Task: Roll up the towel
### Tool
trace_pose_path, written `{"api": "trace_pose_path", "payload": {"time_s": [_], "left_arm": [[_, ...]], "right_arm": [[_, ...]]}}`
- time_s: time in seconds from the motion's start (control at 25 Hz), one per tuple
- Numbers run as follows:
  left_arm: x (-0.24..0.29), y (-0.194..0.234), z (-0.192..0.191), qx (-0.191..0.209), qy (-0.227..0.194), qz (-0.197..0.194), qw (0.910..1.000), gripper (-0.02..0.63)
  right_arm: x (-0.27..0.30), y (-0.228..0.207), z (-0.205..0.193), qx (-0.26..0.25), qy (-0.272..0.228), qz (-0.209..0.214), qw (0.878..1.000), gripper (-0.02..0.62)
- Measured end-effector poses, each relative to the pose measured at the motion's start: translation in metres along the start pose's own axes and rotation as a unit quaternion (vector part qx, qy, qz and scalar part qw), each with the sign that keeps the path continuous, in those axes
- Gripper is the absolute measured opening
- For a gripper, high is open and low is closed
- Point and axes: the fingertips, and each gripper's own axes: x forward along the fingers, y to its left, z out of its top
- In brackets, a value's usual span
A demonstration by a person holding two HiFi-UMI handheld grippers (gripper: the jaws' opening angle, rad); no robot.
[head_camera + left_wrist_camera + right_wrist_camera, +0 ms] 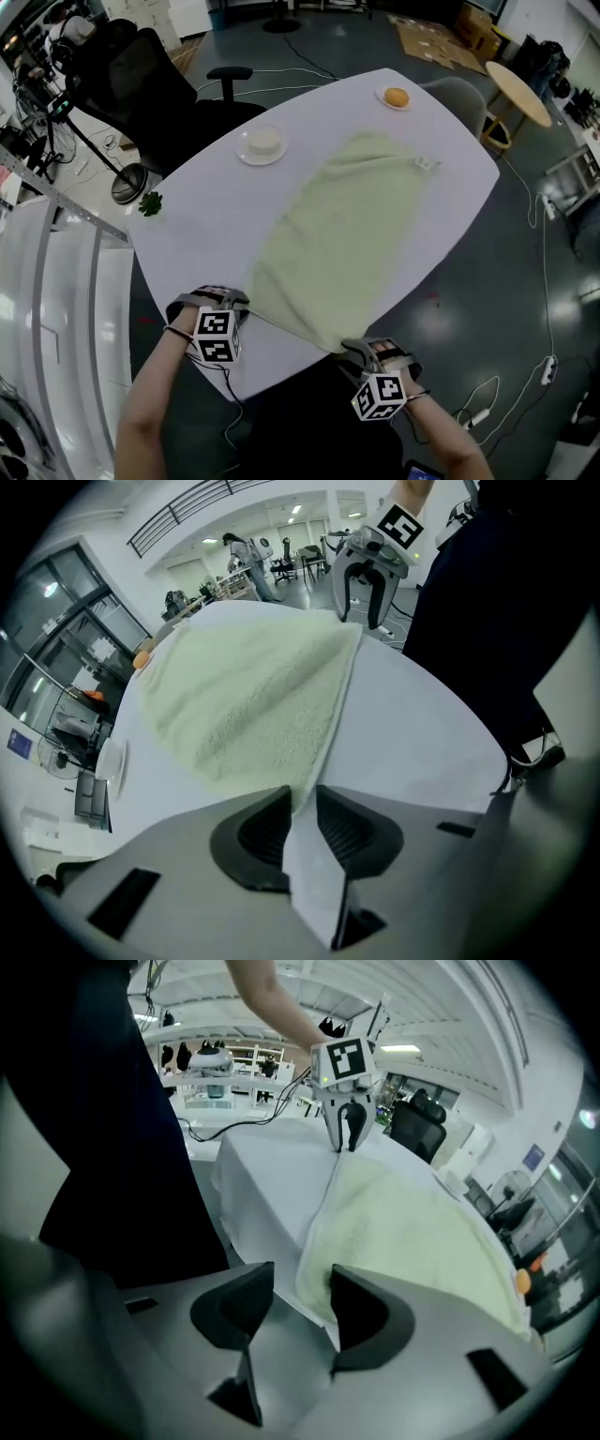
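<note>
Pale green towel lies flat and unrolled across the white desk; rolling looks not yet begun, so the whole roll is left. At 7 o'clock the left tool, pointing steeply down, nips the towel's near corner. At 5 o'clock the right tool straddles the other near corner, jaws apart, nothing clamped.

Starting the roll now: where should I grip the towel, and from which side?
Take the towel by its two near corners, coming down from your side of the table: it lies flat, lengthwise away from you. The left gripper pinches its corner; the right gripper, open, straddles the other.
</note>
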Motion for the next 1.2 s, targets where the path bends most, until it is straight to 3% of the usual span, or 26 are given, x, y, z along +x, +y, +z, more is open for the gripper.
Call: {"api": "trace_pose_path", "payload": {"time_s": [0.16, 0.36, 0.84, 1.2], "left_arm": [[-0.001, -0.004, 0.001, -0.017, -0.005, 0.01, 0.9998, 0.052], [-0.002, 0.002, 0.0, -0.014, 0.004, 0.03, 0.9994, 0.031], [-0.04, 0.021, -0.006, -0.008, 0.006, 0.067, 0.9977, 0.029], [-0.048, -0.003, -0.02, -0.012, 0.002, 0.052, 0.9986, 0.029]], "right_arm": [[0.001, -0.01, -0.002, -0.021, 0.013, -0.06, 0.998, 0.117], [-0.008, -0.014, 0.003, 0.003, -0.002, -0.061, 0.998, 0.048], [-0.056, -0.049, 0.04, 0.114, -0.056, -0.053, 0.991, 0.034], [-0.055, -0.031, 0.052, 0.123, -0.044, -0.027, 0.991, 0.032]]}}
